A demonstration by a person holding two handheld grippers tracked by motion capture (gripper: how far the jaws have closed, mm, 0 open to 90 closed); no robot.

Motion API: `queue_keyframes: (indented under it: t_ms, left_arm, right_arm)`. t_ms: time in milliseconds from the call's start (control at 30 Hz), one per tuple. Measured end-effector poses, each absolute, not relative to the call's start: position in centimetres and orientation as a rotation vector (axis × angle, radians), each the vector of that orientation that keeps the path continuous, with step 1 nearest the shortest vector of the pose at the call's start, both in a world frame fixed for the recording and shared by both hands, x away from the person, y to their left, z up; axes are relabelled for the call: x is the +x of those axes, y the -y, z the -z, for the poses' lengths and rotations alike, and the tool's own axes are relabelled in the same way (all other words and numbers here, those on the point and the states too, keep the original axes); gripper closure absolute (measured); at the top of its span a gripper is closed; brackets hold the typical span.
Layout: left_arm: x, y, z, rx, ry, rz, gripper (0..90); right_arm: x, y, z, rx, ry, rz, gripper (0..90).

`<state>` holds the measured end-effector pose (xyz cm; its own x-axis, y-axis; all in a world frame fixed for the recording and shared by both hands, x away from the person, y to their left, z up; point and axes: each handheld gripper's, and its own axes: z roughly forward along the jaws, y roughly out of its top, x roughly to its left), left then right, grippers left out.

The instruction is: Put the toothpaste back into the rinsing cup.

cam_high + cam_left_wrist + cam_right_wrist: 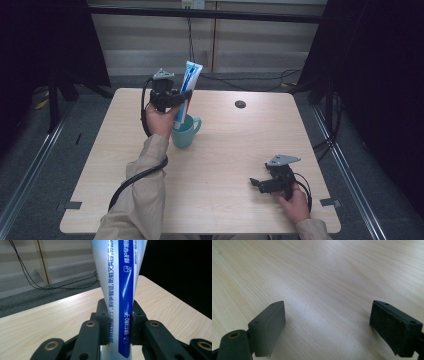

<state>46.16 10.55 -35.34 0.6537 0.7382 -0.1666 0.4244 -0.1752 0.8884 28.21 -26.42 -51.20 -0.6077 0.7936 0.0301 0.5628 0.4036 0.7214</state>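
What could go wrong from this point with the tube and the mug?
1. The left gripper pinches the toothpaste tube by its soft body, so it might slip or squeeze paste out.
2. The tube stands tilted with its lower end at the mug; a sideways push may tip the mug.
3. The right gripper rests open, far off, unable to steady it.

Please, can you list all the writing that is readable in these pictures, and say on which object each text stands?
On the toothpaste tube, white part, running lengthwise: "科学验证, 防蛀又亮白" is roughly legible; the characters past it are cut off.
On the tube's blue stripe: "修护早期", cut off at the top edge.
Lower on the blue stripe: "佳白粉子" is my uncertain reading.
Small print beside these lines: too small to read.
The mug and table: no text.
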Motion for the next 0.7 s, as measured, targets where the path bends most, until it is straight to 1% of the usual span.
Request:
queue_keyframes:
  t_ms: [700]
  left_arm:
    - [47.0, -10.2, 36.9, 1.805, -0.964, -0.383, 74.4]
  right_arm:
    - [28.2, 26.4, 51.2, 1.179, -2.347, -1.022, 12.7]
